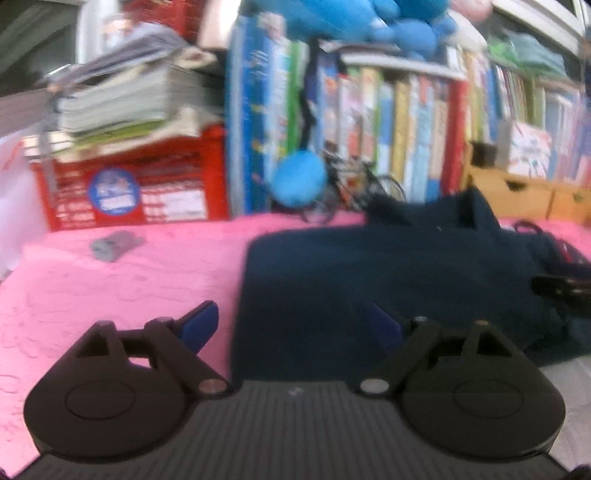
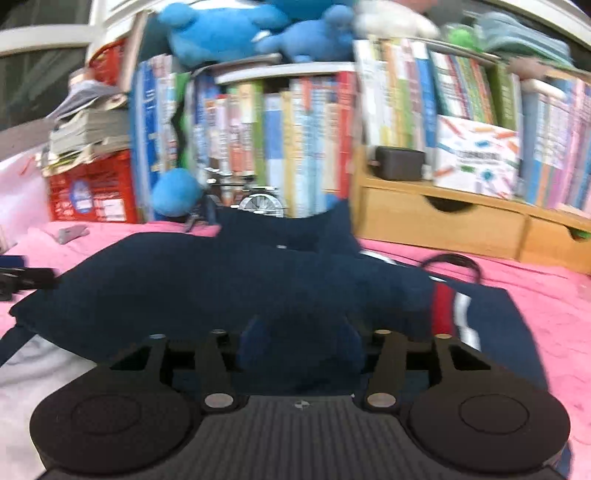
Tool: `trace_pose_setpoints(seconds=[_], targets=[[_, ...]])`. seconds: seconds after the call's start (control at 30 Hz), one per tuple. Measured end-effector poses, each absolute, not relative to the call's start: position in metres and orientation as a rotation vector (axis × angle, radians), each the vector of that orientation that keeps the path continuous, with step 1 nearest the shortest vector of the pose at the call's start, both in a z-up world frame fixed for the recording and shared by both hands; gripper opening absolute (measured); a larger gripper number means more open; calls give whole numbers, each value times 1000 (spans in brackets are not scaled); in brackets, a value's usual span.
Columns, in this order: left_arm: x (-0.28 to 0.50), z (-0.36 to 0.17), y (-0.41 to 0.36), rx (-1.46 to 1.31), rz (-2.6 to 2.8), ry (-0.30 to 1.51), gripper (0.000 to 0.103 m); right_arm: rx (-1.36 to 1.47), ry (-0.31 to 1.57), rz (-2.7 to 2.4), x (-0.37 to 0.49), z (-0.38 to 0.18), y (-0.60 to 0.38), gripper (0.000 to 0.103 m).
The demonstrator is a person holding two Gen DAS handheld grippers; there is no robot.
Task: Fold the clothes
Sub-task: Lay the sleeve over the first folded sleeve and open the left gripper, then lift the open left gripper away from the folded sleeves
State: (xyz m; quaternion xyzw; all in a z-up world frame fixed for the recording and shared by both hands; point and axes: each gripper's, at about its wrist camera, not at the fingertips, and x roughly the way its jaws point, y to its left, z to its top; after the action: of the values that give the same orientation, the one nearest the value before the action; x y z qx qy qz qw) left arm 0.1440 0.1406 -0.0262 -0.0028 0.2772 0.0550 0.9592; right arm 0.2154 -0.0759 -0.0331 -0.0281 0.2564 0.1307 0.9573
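Note:
A navy garment point(image 1: 388, 266) lies on the pink cover point(image 1: 129, 280), roughly folded. My left gripper point(image 1: 291, 325) hovers low over its near left edge with jaws wide open and nothing gripped; one blue fingertip point(image 1: 201, 325) is over the pink cover, the other over the cloth. In the right wrist view the navy garment point(image 2: 221, 280) is bunched up, with a red and white stripe point(image 2: 448, 306) at its right. My right gripper point(image 2: 301, 347) has a lump of navy cloth between its half-spread fingers; blur and matching colour hide whether the pads press on it.
Rows of books point(image 2: 295, 140) and blue plush toys point(image 2: 221, 29) line the back. A red crate point(image 1: 122, 192) with stacked papers stands back left, wooden drawers point(image 2: 443, 221) back right. A small grey object point(image 1: 112, 245), a black cable point(image 2: 450, 260) and a white cloth point(image 2: 33, 373) lie on the cover.

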Motion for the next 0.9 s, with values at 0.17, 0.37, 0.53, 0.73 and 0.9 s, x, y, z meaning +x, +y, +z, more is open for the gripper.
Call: trace_pose_setpoints(seconds=[0.17, 0.37, 0.53, 0.73, 0.9], targets=[[151, -48, 128, 107, 127, 617, 89, -94, 618, 218, 228, -51, -67, 54], [156, -53, 140, 50, 135, 674, 96, -77, 651, 139, 229, -56, -109, 49], [156, -54, 141, 45, 144, 681, 100, -80, 644, 159, 226, -60, -113, 51], [153, -52, 163, -44, 144, 699, 101, -72, 649, 163, 229, -59, -111, 53], [126, -48, 214, -112, 222, 694, 100, -72, 650, 163, 229, -59, -111, 53]])
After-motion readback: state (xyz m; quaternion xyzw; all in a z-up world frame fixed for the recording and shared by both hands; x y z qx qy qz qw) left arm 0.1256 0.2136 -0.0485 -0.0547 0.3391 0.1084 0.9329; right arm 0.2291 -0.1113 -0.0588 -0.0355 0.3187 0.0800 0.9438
